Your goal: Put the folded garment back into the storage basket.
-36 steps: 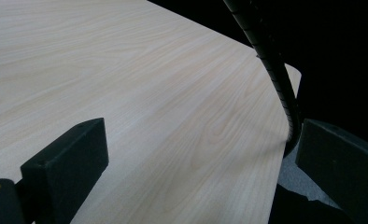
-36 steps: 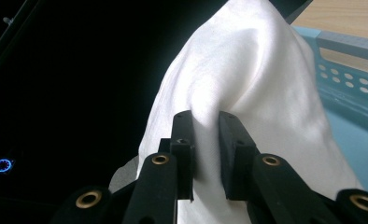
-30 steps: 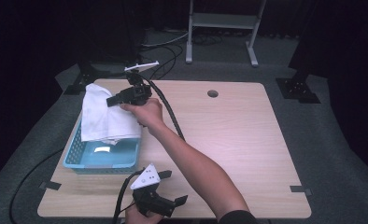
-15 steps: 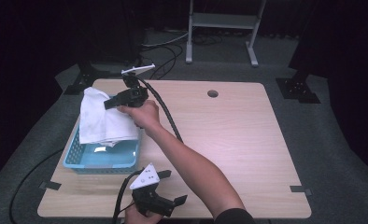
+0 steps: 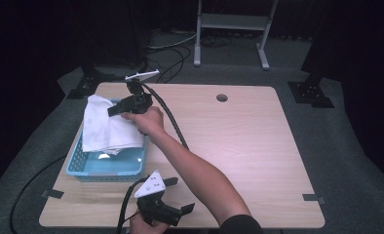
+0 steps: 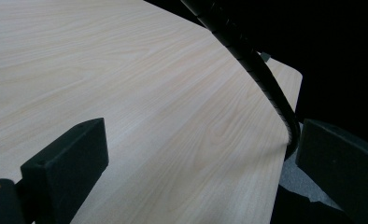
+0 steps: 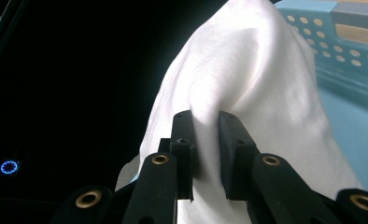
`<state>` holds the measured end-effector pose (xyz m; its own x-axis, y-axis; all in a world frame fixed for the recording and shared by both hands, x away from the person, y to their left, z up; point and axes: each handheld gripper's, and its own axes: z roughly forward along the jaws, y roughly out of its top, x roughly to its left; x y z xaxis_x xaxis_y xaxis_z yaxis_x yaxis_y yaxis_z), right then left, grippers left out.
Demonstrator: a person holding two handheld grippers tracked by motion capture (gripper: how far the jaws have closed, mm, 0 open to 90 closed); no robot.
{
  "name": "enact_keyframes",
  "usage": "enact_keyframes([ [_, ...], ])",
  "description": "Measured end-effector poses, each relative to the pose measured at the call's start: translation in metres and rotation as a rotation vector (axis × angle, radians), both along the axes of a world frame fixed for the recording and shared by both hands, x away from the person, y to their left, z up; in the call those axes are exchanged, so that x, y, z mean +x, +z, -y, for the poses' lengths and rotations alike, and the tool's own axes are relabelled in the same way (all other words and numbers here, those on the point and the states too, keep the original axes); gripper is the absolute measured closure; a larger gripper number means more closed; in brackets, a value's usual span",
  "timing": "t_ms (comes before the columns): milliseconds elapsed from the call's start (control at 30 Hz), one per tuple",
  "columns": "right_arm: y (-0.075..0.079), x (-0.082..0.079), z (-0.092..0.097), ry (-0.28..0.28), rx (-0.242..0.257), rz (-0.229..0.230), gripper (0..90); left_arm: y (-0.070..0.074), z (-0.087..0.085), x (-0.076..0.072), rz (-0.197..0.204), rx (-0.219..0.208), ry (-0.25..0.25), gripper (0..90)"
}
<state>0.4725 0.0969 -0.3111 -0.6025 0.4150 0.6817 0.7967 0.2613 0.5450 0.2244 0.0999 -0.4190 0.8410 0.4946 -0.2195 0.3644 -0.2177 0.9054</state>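
The bench (image 5: pixel 239 146) is a light wood-grain top with a round cable hole (image 5: pixel 222 97) near its far edge. A blue perforated basket (image 5: pixel 85 165) sits at the left edge of the bench, closer to the near-left corner than to the far-left one.

A white cloth (image 5: pixel 107 129) is lifted out of the basket. It hangs over the basket's far half, its lower edge draping down inside the basket, and its upper part rises above the basket rim.

The right gripper (image 5: pixel 116 110) is extended across the bench to the far end of the basket. Its jaws are closed almost fully on a fold of the white cloth; in the right gripper view (image 7: pixel 206 154) the fabric is pinched between both pads and bulges above them.

The left gripper (image 5: pixel 178 214) is held at the near edge of the bench, right of the basket. Its jaws stand wide apart with nothing between them; in the left gripper view (image 6: pixel 196 177) bare bench surface and the right gripper's black cable (image 6: pixel 261 74) lie beyond.
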Motion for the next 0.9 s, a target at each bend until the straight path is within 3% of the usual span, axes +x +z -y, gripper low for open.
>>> enact_keyframes([
  [900, -0.022, 0.01, -0.008, -0.01, -0.03, -0.036, 77.7, 0.001, -0.001, 0.0, -0.004, -0.012, 0.001, 2.1],
])
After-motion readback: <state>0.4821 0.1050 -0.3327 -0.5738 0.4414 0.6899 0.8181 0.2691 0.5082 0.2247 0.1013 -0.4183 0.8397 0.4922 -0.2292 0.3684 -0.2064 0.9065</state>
